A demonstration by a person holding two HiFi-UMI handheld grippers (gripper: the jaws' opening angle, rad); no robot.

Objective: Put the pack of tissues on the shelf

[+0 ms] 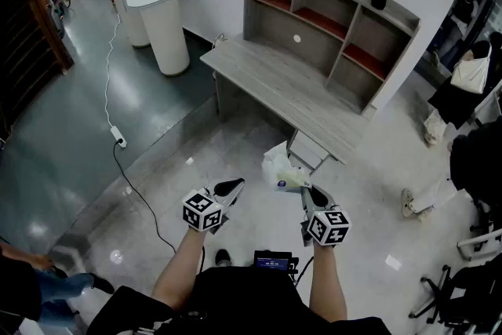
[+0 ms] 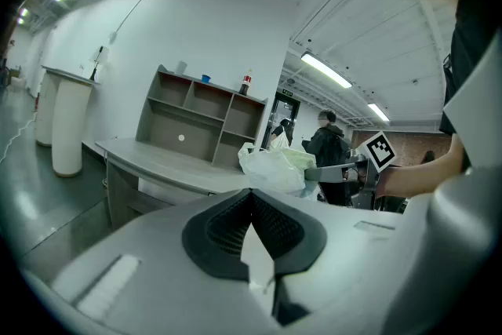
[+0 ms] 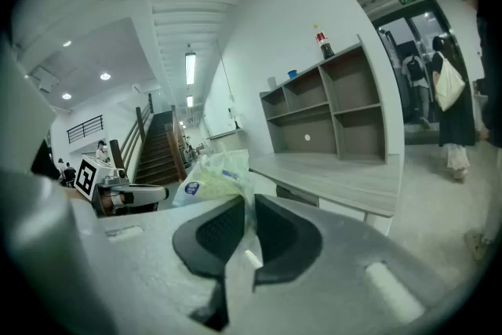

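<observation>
A person stands on a pale floor (image 1: 235, 145) and looks down at both arms, which reach forward. Ahead is a grey desk (image 1: 282, 94), and a grey shelf (image 1: 294, 31) with open compartments stands along its far edge.

The right hand-held gripper (image 1: 307, 191) has its jaws closed on the pack (image 1: 281, 171). In the right gripper view, the right hand-held gripper (image 3: 249, 208) pinches a thin fold of the pack's (image 3: 210, 178) clear wrapper, and the pale green bulk hangs out beyond the tips. The pack is in the air, over the floor, just short of the desk's near edge. It touches neither the desk nor the shelf.

The left hand-held gripper (image 1: 232, 186) is level with the right one and to its left, near the pack but apart from it. In the left gripper view its (image 2: 251, 196) jaws meet at the tips with nothing between them. The pack (image 2: 274, 167) shows beyond them, to the right.

From the right jaws, the pack's length runs forward and a little left, roughly toward the desk. The shelf is well apart from it, straight on across the desk's depth. The right hand is the one placed to carry it there. It looks like the whole reach to the shelf is yet to be made.
</observation>
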